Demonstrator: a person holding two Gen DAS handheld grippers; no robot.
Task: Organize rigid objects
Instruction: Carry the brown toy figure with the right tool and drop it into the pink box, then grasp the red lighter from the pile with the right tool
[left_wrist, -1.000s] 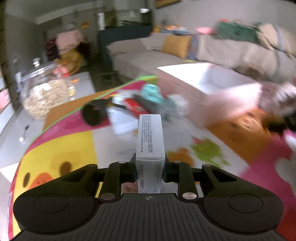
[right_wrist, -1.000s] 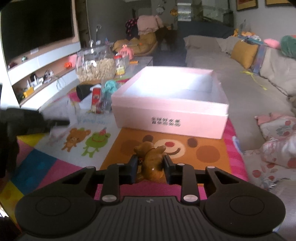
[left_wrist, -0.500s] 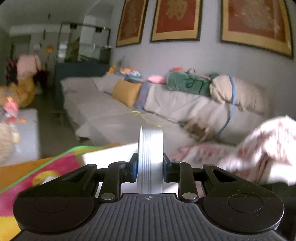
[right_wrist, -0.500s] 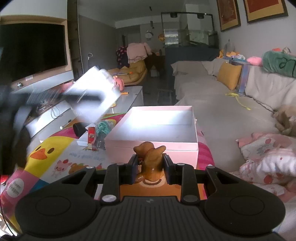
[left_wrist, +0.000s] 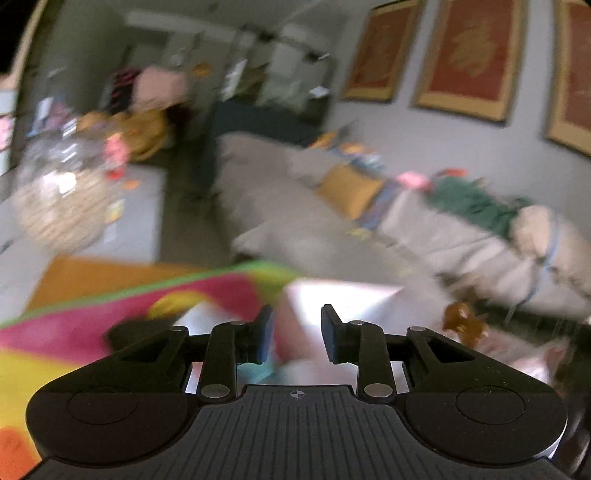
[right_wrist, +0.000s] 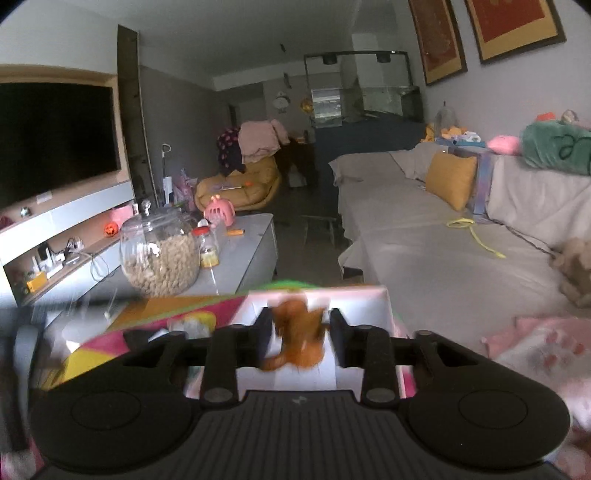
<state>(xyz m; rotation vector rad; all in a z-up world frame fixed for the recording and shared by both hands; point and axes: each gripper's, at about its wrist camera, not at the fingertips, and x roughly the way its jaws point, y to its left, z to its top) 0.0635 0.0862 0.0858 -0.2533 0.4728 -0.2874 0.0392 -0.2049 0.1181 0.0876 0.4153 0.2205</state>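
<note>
Right wrist: one brown figurine (right_wrist: 298, 338), one pink box (right_wrist: 382, 314).

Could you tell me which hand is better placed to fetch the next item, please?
Probably left: both jaws have just been opening, but the left gripper is empty, while the brown toy figurine sits between the right gripper's.
</note>
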